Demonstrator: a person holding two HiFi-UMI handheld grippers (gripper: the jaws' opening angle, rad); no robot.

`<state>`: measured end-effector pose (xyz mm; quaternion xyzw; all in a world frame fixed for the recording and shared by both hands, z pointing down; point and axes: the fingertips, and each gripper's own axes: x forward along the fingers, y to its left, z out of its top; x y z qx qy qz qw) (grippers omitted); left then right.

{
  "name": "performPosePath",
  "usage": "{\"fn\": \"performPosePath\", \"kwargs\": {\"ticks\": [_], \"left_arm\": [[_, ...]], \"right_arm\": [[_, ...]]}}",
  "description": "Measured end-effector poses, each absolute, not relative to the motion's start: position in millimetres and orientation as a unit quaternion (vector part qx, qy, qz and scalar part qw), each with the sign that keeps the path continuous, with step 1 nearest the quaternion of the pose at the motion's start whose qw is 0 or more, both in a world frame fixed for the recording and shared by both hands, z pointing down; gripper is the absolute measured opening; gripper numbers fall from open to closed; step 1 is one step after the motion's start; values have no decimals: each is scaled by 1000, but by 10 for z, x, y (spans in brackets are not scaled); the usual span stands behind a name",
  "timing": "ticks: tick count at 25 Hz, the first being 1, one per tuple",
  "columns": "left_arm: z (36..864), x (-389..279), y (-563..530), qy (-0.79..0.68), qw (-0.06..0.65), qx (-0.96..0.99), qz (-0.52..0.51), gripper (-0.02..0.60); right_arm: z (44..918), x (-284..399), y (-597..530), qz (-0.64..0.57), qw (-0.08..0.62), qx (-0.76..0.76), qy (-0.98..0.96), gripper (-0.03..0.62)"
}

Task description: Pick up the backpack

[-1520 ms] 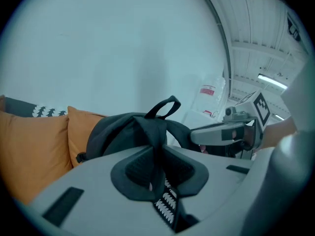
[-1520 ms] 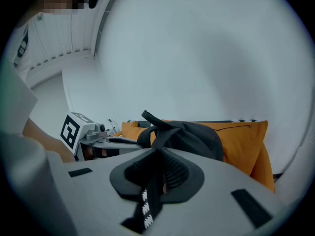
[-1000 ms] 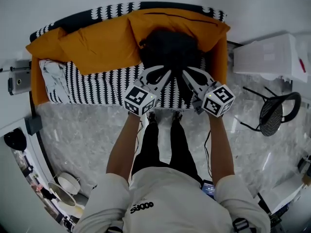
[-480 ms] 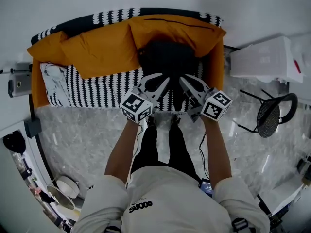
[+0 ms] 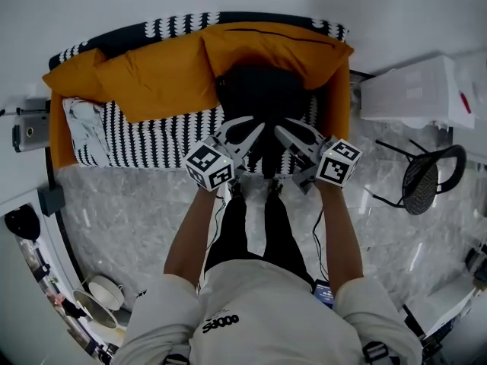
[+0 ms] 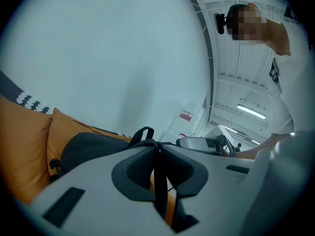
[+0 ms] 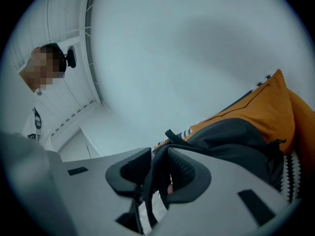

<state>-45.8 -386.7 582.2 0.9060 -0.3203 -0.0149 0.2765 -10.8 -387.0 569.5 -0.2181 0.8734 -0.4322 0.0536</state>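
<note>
Now, your left gripper point(image 6: 156, 154) has its fingers pinching a thin black strap point(image 6: 158, 181). The right gripper point(image 7: 158, 154) fingers have just been spreading, with a second strap point(image 7: 148, 183) slack between them. Close them firmly, then raise both hands evenly. The backpack point(image 5: 262, 90), black, soft and slumped, sits on the couch point(image 5: 152, 139) against orange cushions point(image 5: 163, 74).

Past my left gripper point(image 5: 251, 131) I see orange cushions point(image 5: 163, 71) on a black-and-white patterned couch point(image 5: 152, 139); far to its right, a white box point(image 5: 415, 90) and a black chair point(image 5: 430, 177) on marbled floor point(image 5: 114, 204).
</note>
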Motion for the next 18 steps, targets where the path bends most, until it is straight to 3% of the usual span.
{"fn": "performPosePath", "kwargs": {"ticks": [14, 18], "left_arm": [[5906, -378, -3917, -287, 298, 910, -26, 43], [5895, -340, -3944, -273, 305, 912, -36, 57]], "right_arm": [[5921, -221, -3851, -421, 12, -195, 886, 129], [5919, -167, -3884, -413, 11, -195, 889, 97]]}}
